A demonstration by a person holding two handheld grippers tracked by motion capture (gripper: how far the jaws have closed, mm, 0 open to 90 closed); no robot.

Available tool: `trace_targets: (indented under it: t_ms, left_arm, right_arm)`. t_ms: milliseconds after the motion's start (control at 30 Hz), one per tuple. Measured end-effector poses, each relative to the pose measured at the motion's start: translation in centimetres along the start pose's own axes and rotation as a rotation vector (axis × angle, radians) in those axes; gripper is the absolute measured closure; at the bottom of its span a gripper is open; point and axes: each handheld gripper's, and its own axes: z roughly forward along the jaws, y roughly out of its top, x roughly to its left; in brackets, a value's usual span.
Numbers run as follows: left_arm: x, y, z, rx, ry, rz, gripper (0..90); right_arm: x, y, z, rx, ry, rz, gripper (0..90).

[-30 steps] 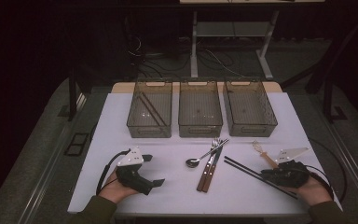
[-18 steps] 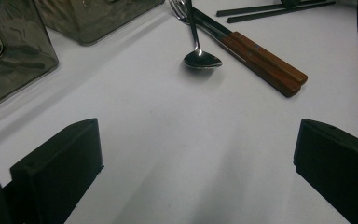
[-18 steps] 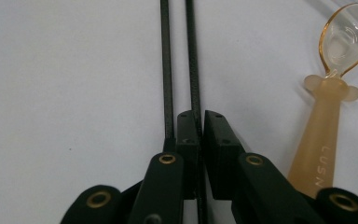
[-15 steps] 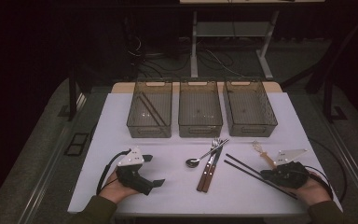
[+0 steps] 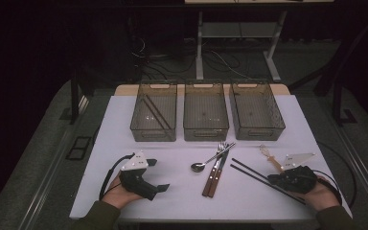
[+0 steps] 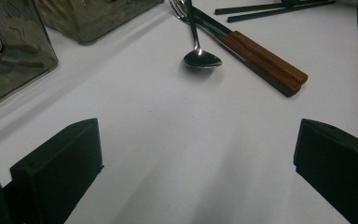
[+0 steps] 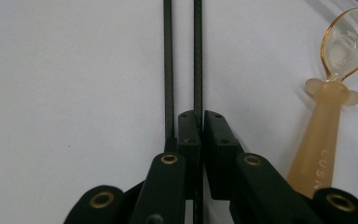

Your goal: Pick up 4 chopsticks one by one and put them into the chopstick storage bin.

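My left gripper (image 5: pixel 157 175) rests on the white table's near left, held by a hand, jaws wide open and empty; in the left gripper view (image 6: pixel 196 172) bare table lies between them. Ahead of it lie a metal spoon (image 6: pixel 200 58) and a wood-handled knife and fork (image 6: pixel 261 60). At the near right my right gripper (image 5: pixel 275 180) lies low over a pair of black chopsticks (image 5: pixel 249 171). In the right gripper view its jaws (image 7: pixel 201 126) are shut on the right-hand chopstick (image 7: pixel 197 56); the other chopstick (image 7: pixel 168 56) runs beside the left jaw. An amber plastic spoon (image 7: pixel 331 121) lies to the right.
Three smoky clear bins stand in a row at the back: the left bin (image 5: pixel 153 136) holds dark chopsticks (image 5: pixel 155 112), with the middle bin (image 5: pixel 206 136) and the right bin (image 5: pixel 258 135) alongside. The metal spoon (image 5: pixel 199 166) and knife and fork (image 5: pixel 213 177) lie mid-table.
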Motion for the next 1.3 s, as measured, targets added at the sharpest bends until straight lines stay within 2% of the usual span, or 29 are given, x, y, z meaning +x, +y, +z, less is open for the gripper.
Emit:
trace_targets:
  t_ms: [267,367,700,1300]
  left_arm:
    - [0.0,0.0,0.0,-0.003,0.000,-0.001,0.0]
    - [0.0,0.0,0.0,-0.001,-0.001,-0.001,0.0]
    - [0.0,0.0,0.0,0.002,-0.002,0.003,0.0]
    - [-0.1,0.0,0.1,0.003,-0.004,0.003,0.0]
  right_arm:
    - [-0.2,0.1,-0.1,-0.008,0.012,0.023,85.4]
    - [-0.3,0.3,-0.5,-0.040,0.018,0.036,85.3]
    - [-0.1,0.8,-1.7,-0.108,-0.006,0.028,85.4]
    - [0.0,1.9,-2.6,-0.214,0.019,0.061,85.3]
